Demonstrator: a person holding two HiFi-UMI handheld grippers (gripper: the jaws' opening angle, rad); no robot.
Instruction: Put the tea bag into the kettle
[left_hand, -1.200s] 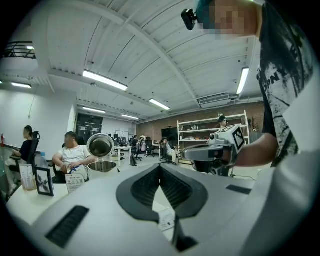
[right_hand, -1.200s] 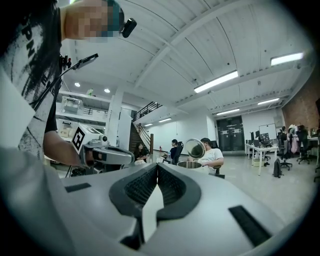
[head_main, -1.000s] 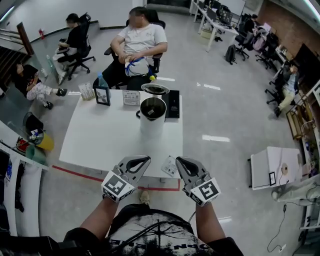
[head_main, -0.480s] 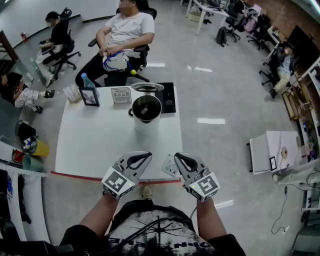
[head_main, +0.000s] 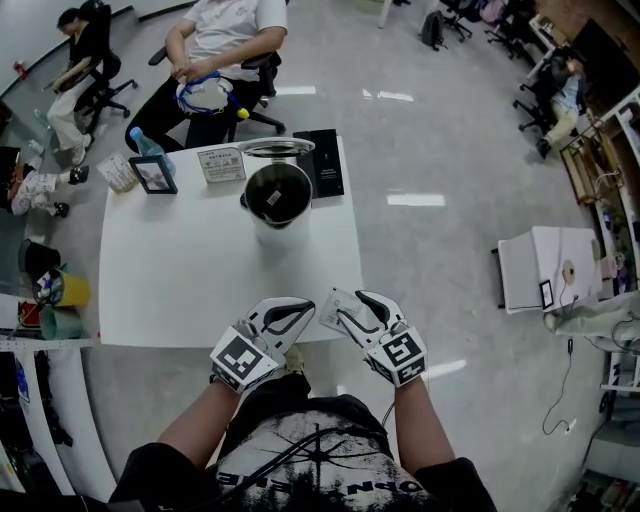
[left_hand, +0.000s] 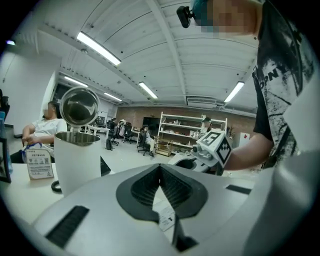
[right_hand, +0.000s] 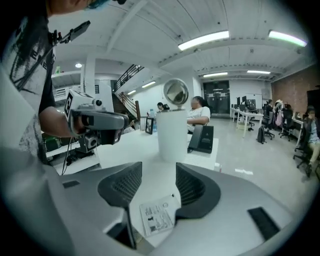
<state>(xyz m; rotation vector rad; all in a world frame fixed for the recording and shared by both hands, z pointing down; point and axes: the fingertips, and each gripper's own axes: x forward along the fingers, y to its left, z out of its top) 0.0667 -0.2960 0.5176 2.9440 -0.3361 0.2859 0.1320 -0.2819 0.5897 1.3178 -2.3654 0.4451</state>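
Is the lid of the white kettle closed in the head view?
No, the kettle stands on the table with its lid swung back, so its dark inside shows to the camera.

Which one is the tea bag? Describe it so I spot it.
On the white table, the kettle stands toward the far side. At the near edge, right end, lies the tea bag: a small flat white printed packet, alone there, while everything else sits far back.
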